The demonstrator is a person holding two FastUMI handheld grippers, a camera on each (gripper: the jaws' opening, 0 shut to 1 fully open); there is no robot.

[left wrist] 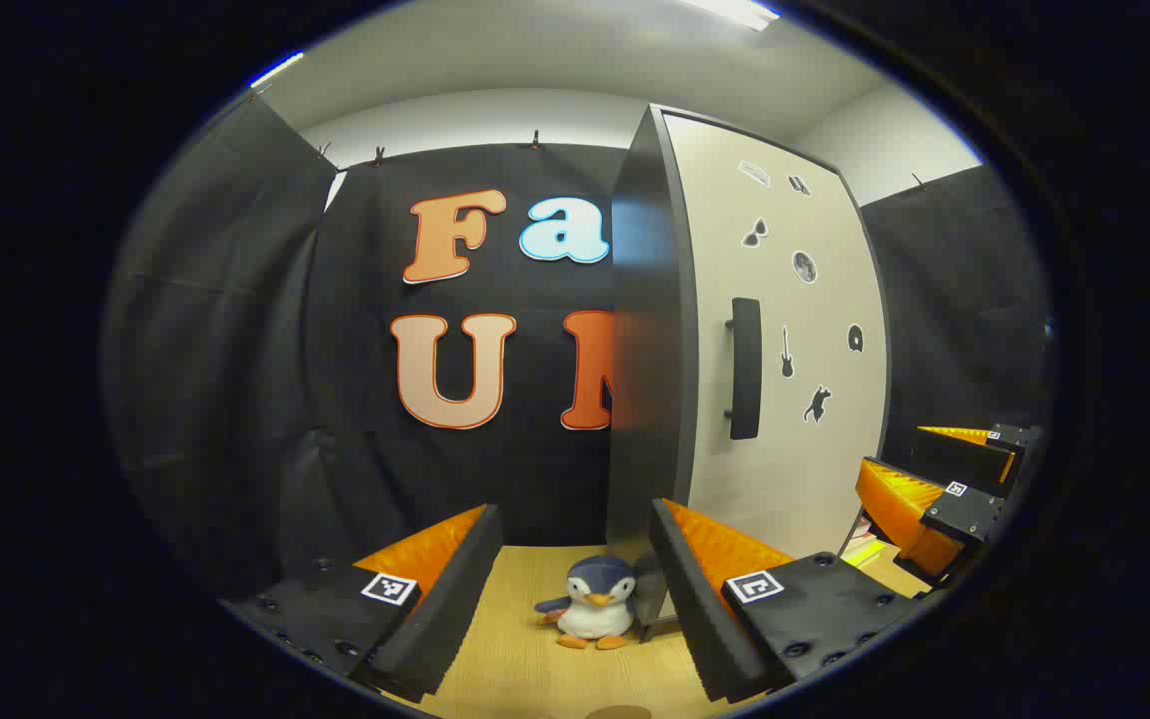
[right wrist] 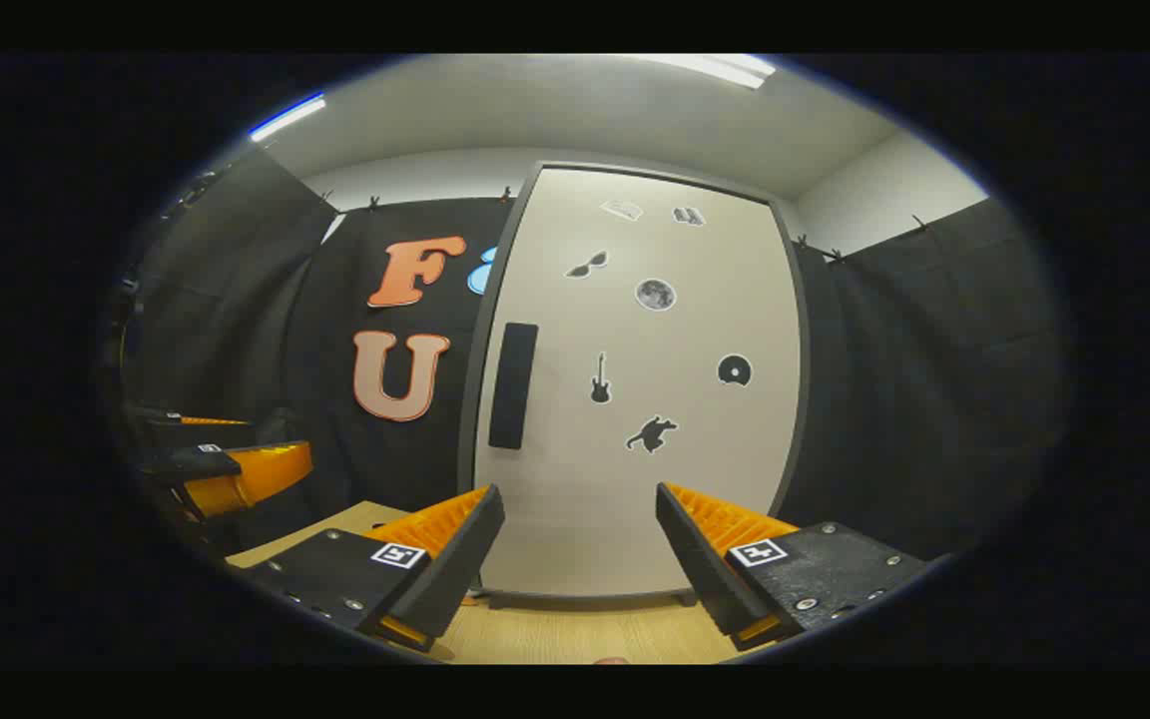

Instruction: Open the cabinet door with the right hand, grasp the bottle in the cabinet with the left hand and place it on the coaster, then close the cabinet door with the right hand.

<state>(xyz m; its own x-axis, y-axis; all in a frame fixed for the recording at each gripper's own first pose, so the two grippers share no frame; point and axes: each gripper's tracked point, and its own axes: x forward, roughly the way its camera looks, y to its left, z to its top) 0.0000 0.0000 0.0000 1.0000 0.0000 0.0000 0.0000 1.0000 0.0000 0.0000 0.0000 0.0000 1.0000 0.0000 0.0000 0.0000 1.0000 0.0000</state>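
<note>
The tall cabinet [left wrist: 647,330] stands on the wooden table with its pale door [right wrist: 635,399] closed. A black upright handle [right wrist: 513,385] sits on the door's left edge and also appears as the handle [left wrist: 745,367] in the left gripper view. My right gripper [right wrist: 578,494] faces the door from a short way off, open, with nothing between its fingers. My left gripper [left wrist: 575,514] is open and empty, aimed at the cabinet's left front corner. In the right gripper view, the left gripper [right wrist: 236,447] shows at far left.
A small penguin plush [left wrist: 595,599] sits on the table [left wrist: 525,659] against the cabinet's left front corner, just beyond my left fingers. Black cloth walls close in the booth behind and on both sides. The other gripper [left wrist: 919,469] hangs at the right.
</note>
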